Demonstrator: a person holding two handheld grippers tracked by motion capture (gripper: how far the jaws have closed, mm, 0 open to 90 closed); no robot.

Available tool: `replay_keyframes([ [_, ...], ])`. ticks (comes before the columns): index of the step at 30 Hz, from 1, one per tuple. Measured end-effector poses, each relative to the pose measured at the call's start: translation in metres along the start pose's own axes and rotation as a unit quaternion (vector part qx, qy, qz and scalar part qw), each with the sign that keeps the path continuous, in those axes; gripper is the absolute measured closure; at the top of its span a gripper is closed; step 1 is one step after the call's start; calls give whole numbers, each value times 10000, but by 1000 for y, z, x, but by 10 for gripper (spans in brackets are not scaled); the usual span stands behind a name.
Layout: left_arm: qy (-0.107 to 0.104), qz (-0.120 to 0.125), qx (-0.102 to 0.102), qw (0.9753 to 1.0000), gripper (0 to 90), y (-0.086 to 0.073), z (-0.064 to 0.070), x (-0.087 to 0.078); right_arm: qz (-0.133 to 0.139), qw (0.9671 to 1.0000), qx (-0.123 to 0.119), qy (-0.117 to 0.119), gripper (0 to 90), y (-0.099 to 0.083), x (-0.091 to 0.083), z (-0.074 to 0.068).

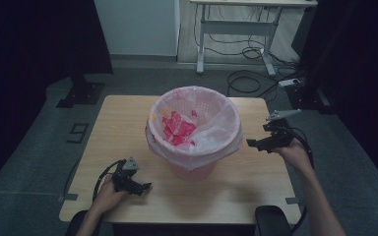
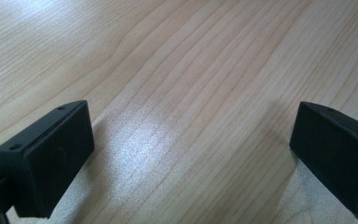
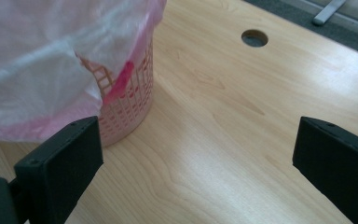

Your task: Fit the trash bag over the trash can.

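Observation:
A pink mesh waste basket point(image 1: 193, 167) stands in the middle of the wooden table point(image 1: 128, 115), lined with a pale pink bag point(image 1: 216, 132) folded over its rim. Red and pink crumpled pieces point(image 1: 177, 129) lie inside. My left gripper point(image 1: 145, 187) rests low near the table's front left, open, with bare wood point(image 2: 191, 116) between its jaws. My right gripper point(image 1: 253, 144) hovers to the right of the basket, open and holding nothing. In the right gripper view the basket's mesh wall point(image 3: 126, 107) and the overhanging bag point(image 3: 46, 60) sit at the left.
A round cable hole point(image 3: 254, 38) sits in the tabletop beyond my right gripper. Past the table, on the grey floor, are a white desk frame point(image 1: 236, 29), loose cables point(image 1: 248, 81) and a black stand base point(image 1: 81, 93). A dark chair part point(image 1: 271, 219) is at the front edge.

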State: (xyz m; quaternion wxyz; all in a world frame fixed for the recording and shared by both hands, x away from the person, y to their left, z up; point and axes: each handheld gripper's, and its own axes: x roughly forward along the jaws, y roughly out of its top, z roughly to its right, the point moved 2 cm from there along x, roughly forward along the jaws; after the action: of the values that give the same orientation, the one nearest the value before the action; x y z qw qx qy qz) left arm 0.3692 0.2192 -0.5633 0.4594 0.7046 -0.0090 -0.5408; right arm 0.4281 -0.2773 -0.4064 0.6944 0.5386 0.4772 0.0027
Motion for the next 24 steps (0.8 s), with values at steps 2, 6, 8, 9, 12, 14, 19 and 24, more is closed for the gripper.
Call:
replay_keyframes([
  [2, 1, 0, -1, 10000, 0, 0, 0, 0, -26, 10000, 2, -8, 10, -4, 5, 0],
  [6, -2, 0, -1, 10000, 0, 0, 0, 0, -78, 9999, -40, -77, 10, -11, 14, -1],
  [8, -3, -1, -1, 10000, 0, 0, 0, 0, -110, 9999, -37, -46, 10, -15, 19, -2],
  [9, 1, 1, -1, 10000, 0, 0, 0, 0, -124, 9999, -48, -53, 9, -17, 22, -3],
  [12, 0, 0, 1, 10000, 0, 0, 0, 0, -170, 9998, -98, -75, 9, -22, 30, -5],
  [14, 1, 1, 2, 10000, 0, 0, 0, 0, -204, 9997, -134, -101, 9, -24, 34, -6],
  [19, 5, 0, 5, 10000, 0, 0, 0, 0, -180, 9997, -147, -87, 10, -33, 46, -10],
  [24, 3, 11, 1, 10000, 0, 0, 0, 0, -221, 9996, -146, -76, 9, -43, 62, -14],
])
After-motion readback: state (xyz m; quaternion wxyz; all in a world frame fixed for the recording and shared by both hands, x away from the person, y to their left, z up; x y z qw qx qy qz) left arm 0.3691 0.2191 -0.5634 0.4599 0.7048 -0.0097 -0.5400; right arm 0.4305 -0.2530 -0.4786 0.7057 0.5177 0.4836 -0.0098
